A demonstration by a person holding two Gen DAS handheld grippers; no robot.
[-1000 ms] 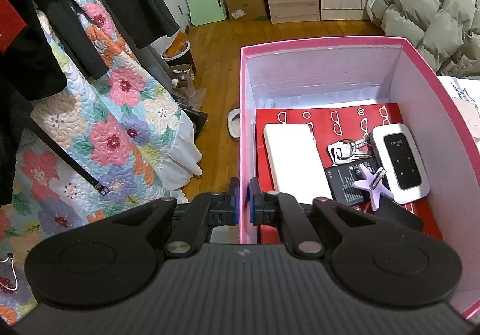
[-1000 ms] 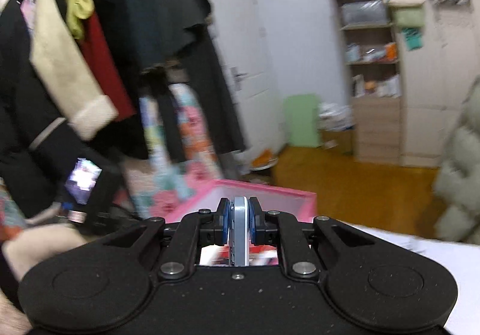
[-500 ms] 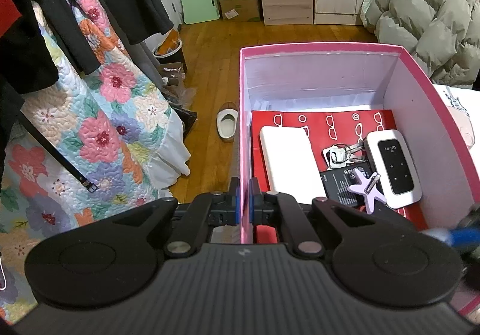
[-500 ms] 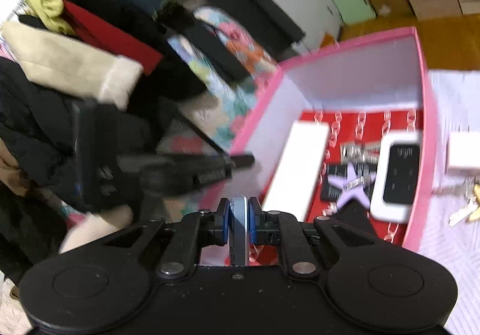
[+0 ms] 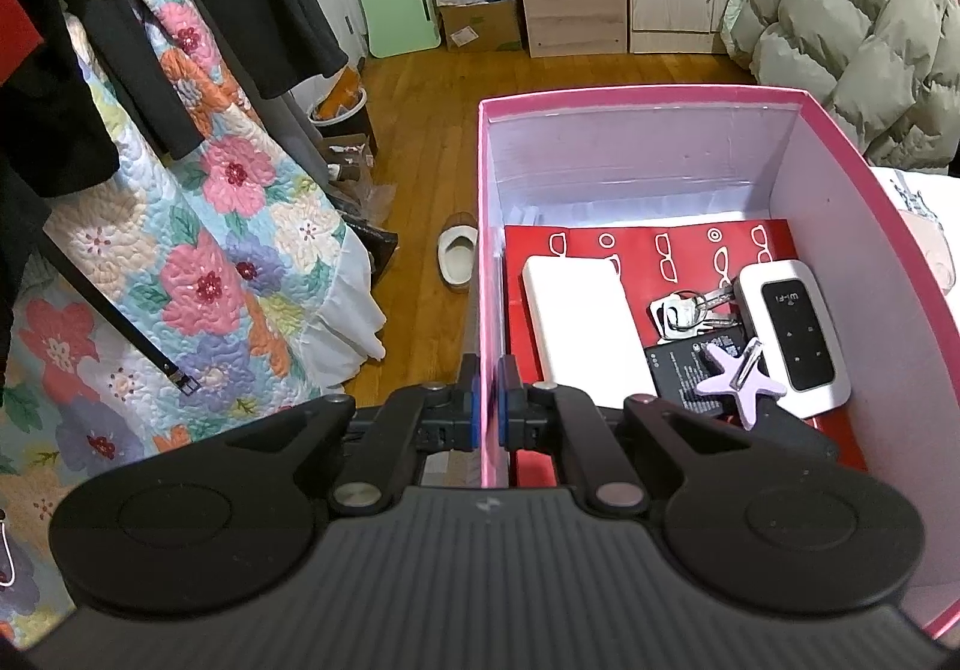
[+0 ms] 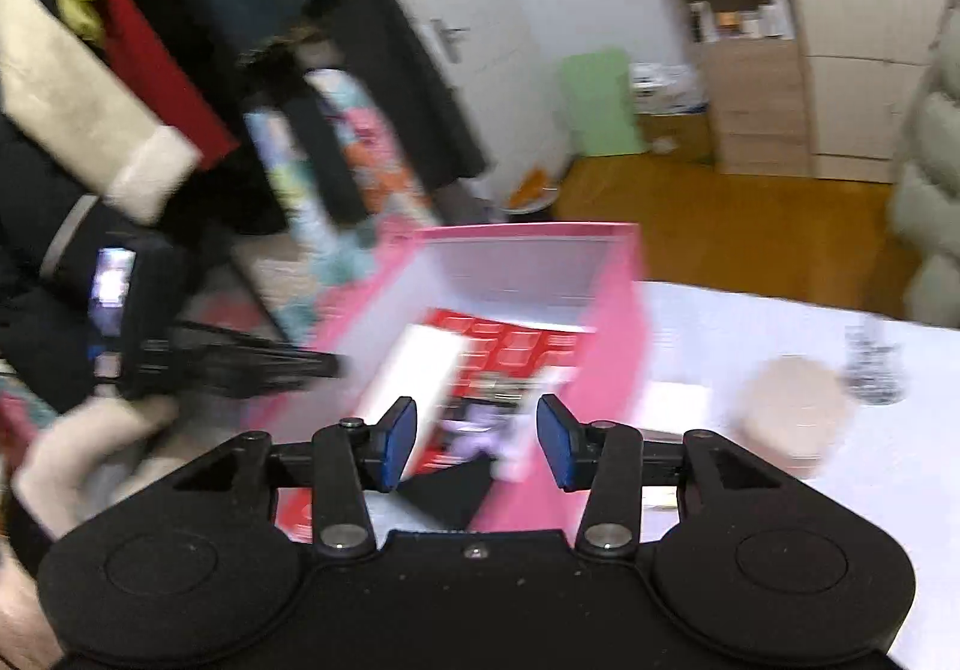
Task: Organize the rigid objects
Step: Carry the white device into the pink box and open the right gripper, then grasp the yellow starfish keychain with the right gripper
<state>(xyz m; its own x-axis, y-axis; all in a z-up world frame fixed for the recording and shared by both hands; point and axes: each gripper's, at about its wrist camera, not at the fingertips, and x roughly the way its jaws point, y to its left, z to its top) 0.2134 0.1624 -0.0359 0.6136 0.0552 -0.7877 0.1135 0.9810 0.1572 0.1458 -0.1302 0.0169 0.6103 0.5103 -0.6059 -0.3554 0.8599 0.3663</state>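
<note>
Pink box [image 5: 648,97] stands open at the left edge of the white desk [image 6: 780,322], and my left fingers [image 5: 489,400] are pinched narrow on its left wall, one pad outside and one inside. Nearest me inside the box, a lilac star-shaped piece [image 5: 741,382] lies on top of a black card [image 5: 690,370]. Just beyond them sit a bunch of keys [image 5: 690,307] and, along the right wall, a white Wi-Fi router [image 5: 795,331] with a black face. A long white block [image 5: 585,328] lies along the left side. All of them rest on a red sheet [image 5: 660,244] printed with white glasses, and the far end of the box floor is bare.

My right fingers [image 6: 477,442] hang over the near end of the box and are spreading apart; nothing is pressed between the blue pads, though the view is blurred. A small pale item [image 6: 516,442] shows smeared in the gap below them; I cannot tell what it is. On the desk to the right of the box lie a white square [image 6: 678,400] and a round beige thing [image 6: 792,412].
</note>
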